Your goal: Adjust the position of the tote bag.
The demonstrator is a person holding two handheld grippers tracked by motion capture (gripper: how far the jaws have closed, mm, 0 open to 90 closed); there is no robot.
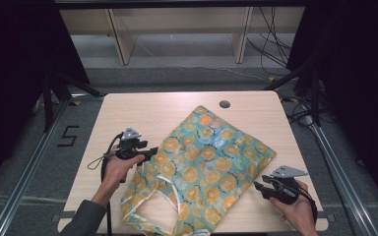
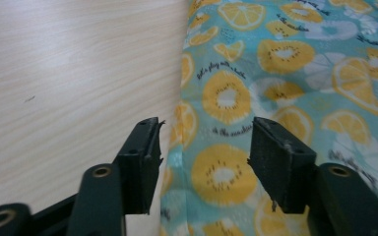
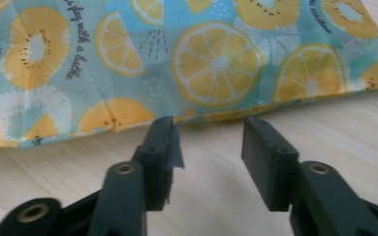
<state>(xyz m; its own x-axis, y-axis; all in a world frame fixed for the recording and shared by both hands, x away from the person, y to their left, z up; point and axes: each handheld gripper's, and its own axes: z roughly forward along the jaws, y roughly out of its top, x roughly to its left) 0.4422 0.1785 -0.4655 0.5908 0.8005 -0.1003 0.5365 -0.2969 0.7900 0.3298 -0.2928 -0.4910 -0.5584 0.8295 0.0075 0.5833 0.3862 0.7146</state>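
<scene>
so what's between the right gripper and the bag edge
Bare table: in the right gripper view the open right gripper stops just short of the bag.

Lab recording rig: table inside aluminium frame, black curtains, loose cables on floor.

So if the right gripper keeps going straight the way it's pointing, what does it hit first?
Most likely the near edge of the fruit-print bag. The right gripper is open over bare table, aimed at that hem. How high it rides above the table is unclear, so it could pass over the fabric.
</scene>
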